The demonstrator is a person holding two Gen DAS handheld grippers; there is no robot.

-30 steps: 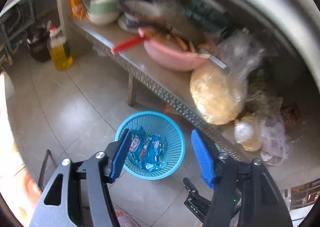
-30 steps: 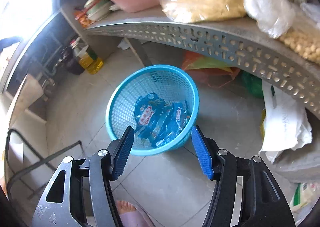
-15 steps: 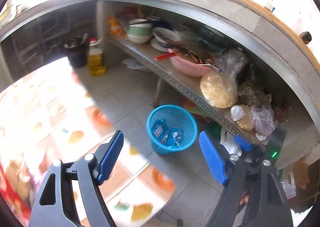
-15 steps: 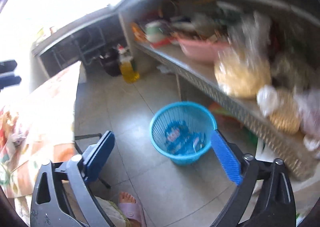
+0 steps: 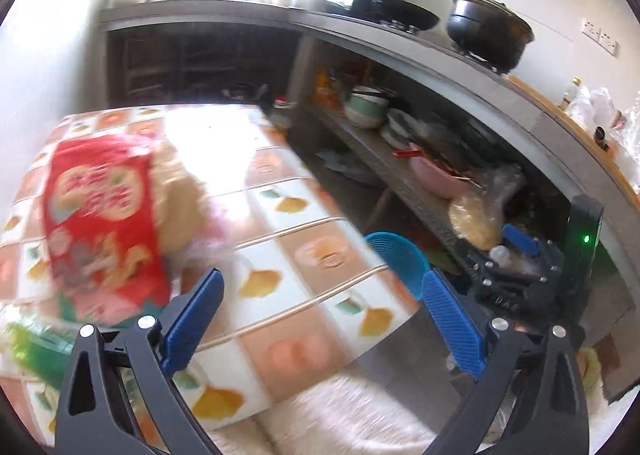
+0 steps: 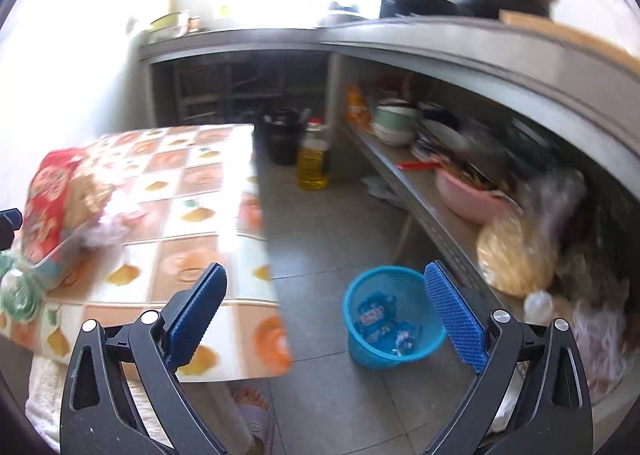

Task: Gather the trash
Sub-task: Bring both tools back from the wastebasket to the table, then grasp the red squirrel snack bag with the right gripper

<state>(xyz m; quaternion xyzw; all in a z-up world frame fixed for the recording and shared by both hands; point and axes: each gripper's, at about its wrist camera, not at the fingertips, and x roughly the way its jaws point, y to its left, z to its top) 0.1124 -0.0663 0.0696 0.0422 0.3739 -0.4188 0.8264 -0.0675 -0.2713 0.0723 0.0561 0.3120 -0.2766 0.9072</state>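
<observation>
A: Status? Where's the trash?

B: Blue wrappers lie in the blue basket on the floor, just beside the shelf. I count 3, maybe 4; too blurry to be sure. 1 basket.

A: Grippers?

B: 2. Left gripper jaws opening, nothing between. Right gripper spread wide, empty.

A: Risks?

B: Tabletop has 1 red snack bag near its left edge, w/ 1 green thing at the near-left corner. Looks full, so I might grab food as trash. Also pics are smeared, so I could clip the tabletop's edge.
</observation>
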